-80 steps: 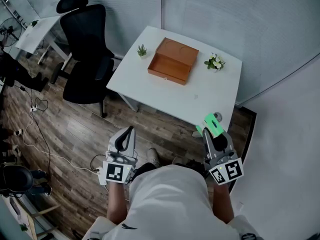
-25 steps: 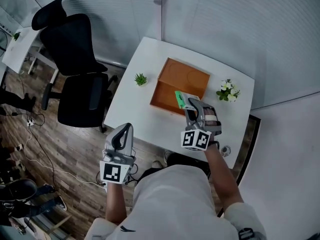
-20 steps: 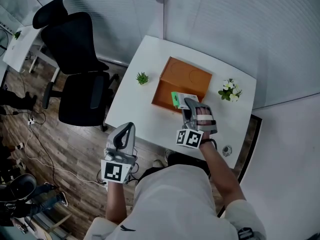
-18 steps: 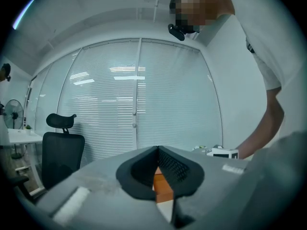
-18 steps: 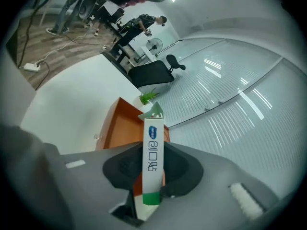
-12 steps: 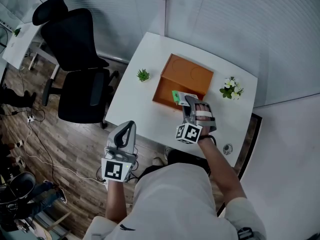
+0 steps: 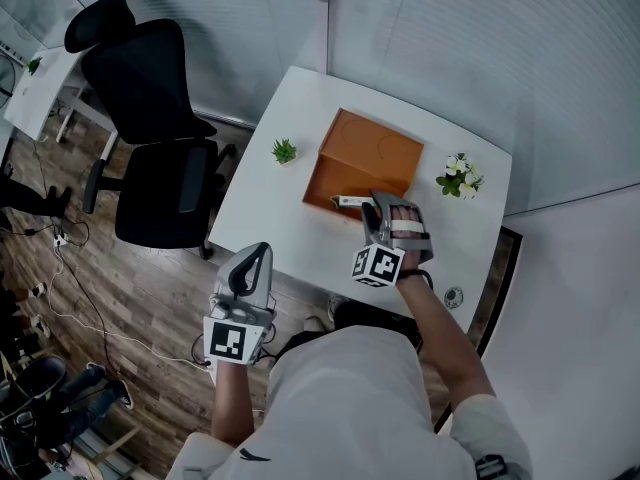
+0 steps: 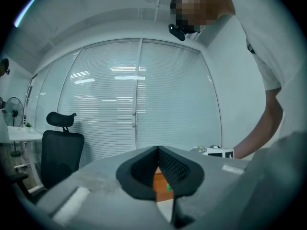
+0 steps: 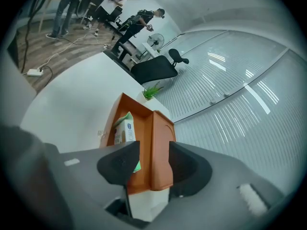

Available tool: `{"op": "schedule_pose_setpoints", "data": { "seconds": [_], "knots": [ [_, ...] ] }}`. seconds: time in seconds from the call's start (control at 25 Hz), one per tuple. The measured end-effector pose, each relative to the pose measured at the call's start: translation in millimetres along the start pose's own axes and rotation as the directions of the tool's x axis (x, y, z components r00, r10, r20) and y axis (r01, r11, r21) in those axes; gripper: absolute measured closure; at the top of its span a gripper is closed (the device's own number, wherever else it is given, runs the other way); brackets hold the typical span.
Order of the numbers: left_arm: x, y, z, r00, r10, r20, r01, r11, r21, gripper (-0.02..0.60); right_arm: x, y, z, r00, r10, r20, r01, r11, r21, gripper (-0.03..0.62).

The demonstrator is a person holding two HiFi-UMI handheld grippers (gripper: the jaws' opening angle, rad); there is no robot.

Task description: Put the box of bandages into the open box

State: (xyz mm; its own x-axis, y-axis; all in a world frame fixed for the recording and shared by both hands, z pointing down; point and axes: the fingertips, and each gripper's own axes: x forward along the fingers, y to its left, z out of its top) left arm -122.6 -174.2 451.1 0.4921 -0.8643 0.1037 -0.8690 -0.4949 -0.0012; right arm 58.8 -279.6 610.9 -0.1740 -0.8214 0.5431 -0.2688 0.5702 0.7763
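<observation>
The open orange wooden box (image 7: pixel 361 164) stands on the white table (image 7: pixel 262 215), its lid raised at the far side. The white and green box of bandages (image 7: pixel 354 201) lies in the tray near its front wall. My right gripper (image 7: pixel 372 214) hovers just behind it, its jaws opening with nothing pressed between them. In the right gripper view the box of bandages (image 9: pixel 125 130) leans inside the tray (image 9: pixel 142 116), ahead of my right gripper (image 9: pixel 153 163). My left gripper (image 7: pixel 253 261) is held low, off the table, and my left gripper (image 8: pixel 158 155) shows its jaws shut and empty.
A small green plant (image 7: pixel 284 151) stands left of the orange box, and a pot of white flowers (image 7: pixel 459 177) at its right. A black office chair (image 7: pixel 152 138) is left of the table. Blinds and a wall run behind the table.
My right gripper brought the box of bandages over the orange box and lowered it. The box now lies in the tray and the jaws have come off it.
</observation>
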Motion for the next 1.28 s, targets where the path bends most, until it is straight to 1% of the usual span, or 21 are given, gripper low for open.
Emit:
{"op": "schedule_pose_setpoints", "data": {
  "seconds": [0.12,0.2,0.28,0.32,0.36,0.4,0.44,0.52,0.56,0.6,0.68,0.72,0.76,0.8,0.84,0.96,1.16,1.28],
  "knots": [
    [-0.7,-1.5,0.3,1.0,0.004,0.0,-0.004,1.0,-0.002,0.575,-0.1,-2.4,-1.6,1.0,0.006,0.0,-0.006,1.0,0.002,0.399],
    [-0.9,-2.5,0.3,1.0,0.008,-0.002,-0.008,1.0,-0.003,0.575,-0.9,-4.8,-2.4,1.0,0.01,0.006,-0.011,0.999,0.039,0.4],
    [-0.7,-3.1,0.2,1.0,0.01,0.0,-0.01,1.0,-0.002,0.575,-2.3,-10.1,-3.7,1.0,0.014,0.027,-0.017,0.989,0.144,0.401],
    [-0.8,-3.2,0.3,1.0,0.012,0.002,-0.012,1.0,-0.003,0.575,-4.1,-14.7,-4.1,0.999,0.01,0.044,-0.019,0.976,0.215,0.409],
    [-1.4,-3.2,0.6,1.0,0.014,0.004,-0.014,1.0,-0.006,0.575,-7.0,-20.2,-4.3,0.998,0.002,0.064,-0.02,0.956,0.292,0.423],
    [-2.2,-3.0,0.9,1.0,0.016,0.005,-0.016,1.0,-0.009,0.575,-10.6,-25.9,-4.6,0.996,-0.006,0.086,-0.026,0.927,0.373,0.454],
    [-3.1,-2.5,1.1,1.0,0.018,0.005,-0.018,1.0,-0.012,0.575,-14.5,-31.1,-5.3,0.994,-0.012,0.11,-0.04,0.889,0.457,0.481],
    [-5.1,-1.4,0.7,1.0,0.019,0.006,-0.019,1.0,-0.011,0.575,-22.9,-40.2,-7.7,0.987,-0.022,0.162,-0.083,0.785,0.614,0.534],
    [-6.0,-1.4,0.6,1.0,0.017,0.013,-0.016,1.0,-0.012,0.575,-27.9,-44.2,-9.3,0.982,-0.026,0.189,-0.111,0.727,0.677,0.546],
    [-7.0,-1.8,0.4,1.0,0.014,0.02,-0.014,1.0,-0.013,0.575,-33.5,-47.4,-10.9,0.975,-0.029,0.218,-0.143,0.668,0.73,0.582],
    [-8.4,-2.0,0.0,1.0,0.016,0.015,-0.016,1.0,-0.011,0.575,-46.8,-52.6,-13.4,0.958,-0.04,0.285,-0.216,0.551,0.806,0.592],
    [-8.7,-2.1,1.6,1.0,0.017,0.017,-0.017,1.0,-0.01,0.575,-54.9,-55.8,-13.9,0.947,-0.055,0.317,-0.248,0.502,0.829,0.592],
    [-9.2,-2.7,3.3,1.0,0.016,0.024,-0.016,1.0,-0.011,0.575,-64.0,-59.7,-14.1,0.937,-0.076,0.342,-0.269,0.467,0.842,0.592],
    [-10.1,-3.3,4.7,0.999,0.013,0.032,-0.013,1.0,-0.01,0.575,-73.7,-63.9,-14.6,0.929,-0.1,0.356,-0.277,0.45,0.849,0.592],
    [-11.3,-3.5,6.2,0.999,0.01,0.042,-0.01,1.0,-0.005,0.575,-83.5,-68.2,-15.5,0.924,-0.124,0.362,-0.274,0.446,0.852,0.592],
    [-17.5,0.3,9.6,0.998,0.018,0.06,-0.019,1.0,0.002,0.575,-111.0,-77.3,-17.9,0.912,-0.181,0.367,-0.255,0.451,0.855,0.592],
    [-39.3,4.0,14.2,0.997,0.032,0.077,-0.033,0.999,0.011,0.575,-154.0,-83.9,-14.6,0.897,-0.234,0.375,-0.224,0.491,0.842,0.592],
    [-57.4,0.2,15.7,0.996,0.034,0.088,-0.036,0.999,0.021,0.575,-182.4,-84.7,-12.2,0.883,-0.273,0.383,-0.213,0.492,0.844,0.592]
  ]
}}
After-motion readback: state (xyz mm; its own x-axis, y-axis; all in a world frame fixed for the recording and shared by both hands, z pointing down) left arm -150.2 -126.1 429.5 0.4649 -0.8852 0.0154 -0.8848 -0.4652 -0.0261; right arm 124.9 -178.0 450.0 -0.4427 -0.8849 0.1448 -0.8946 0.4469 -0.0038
